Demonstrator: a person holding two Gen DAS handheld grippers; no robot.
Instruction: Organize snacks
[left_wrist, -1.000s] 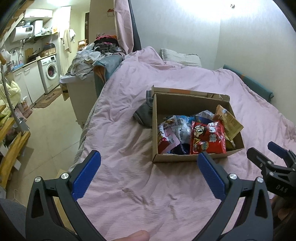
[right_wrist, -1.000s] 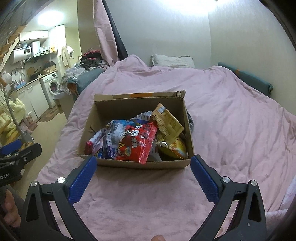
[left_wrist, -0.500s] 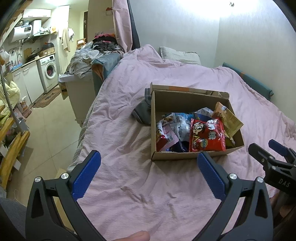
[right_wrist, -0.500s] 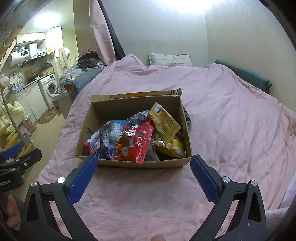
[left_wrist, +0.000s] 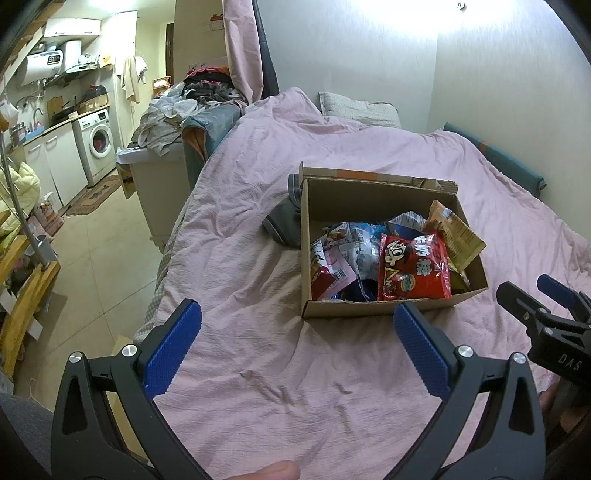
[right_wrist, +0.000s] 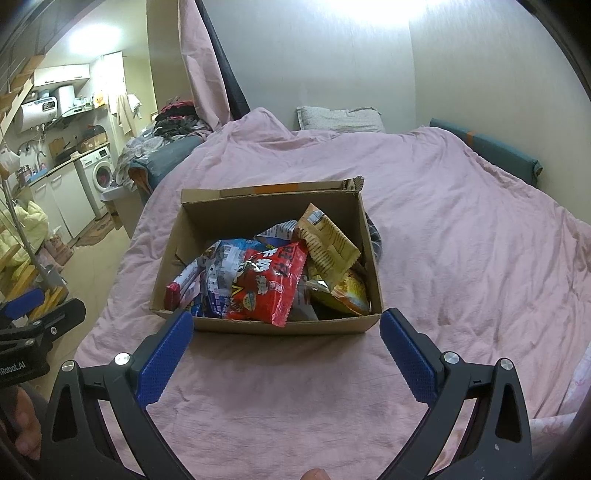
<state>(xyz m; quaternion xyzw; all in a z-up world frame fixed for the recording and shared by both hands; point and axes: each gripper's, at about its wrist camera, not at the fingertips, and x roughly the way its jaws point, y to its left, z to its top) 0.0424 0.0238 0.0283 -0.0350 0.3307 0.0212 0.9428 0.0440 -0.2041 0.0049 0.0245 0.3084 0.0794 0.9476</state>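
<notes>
Both grippers edge closer to the cardboard box (right_wrist: 258, 325); right gripper (right_wrist: 286, 332) fingers wide, empty; approach the red snack bag (right_wrist: 266, 284) squarely between them

Wide-open right hand-held gripper (right_wrist: 286, 349) faces snack-filled cardboard box (right_wrist: 258, 326) on pink bedspread (right_wrist: 461, 240).

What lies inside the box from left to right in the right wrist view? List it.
Inside the cardboard box: dark red packet → blue-and-white bag → big red bag → tan bag, standing tilted above a yellow-orange bag at the right wall.
</notes>
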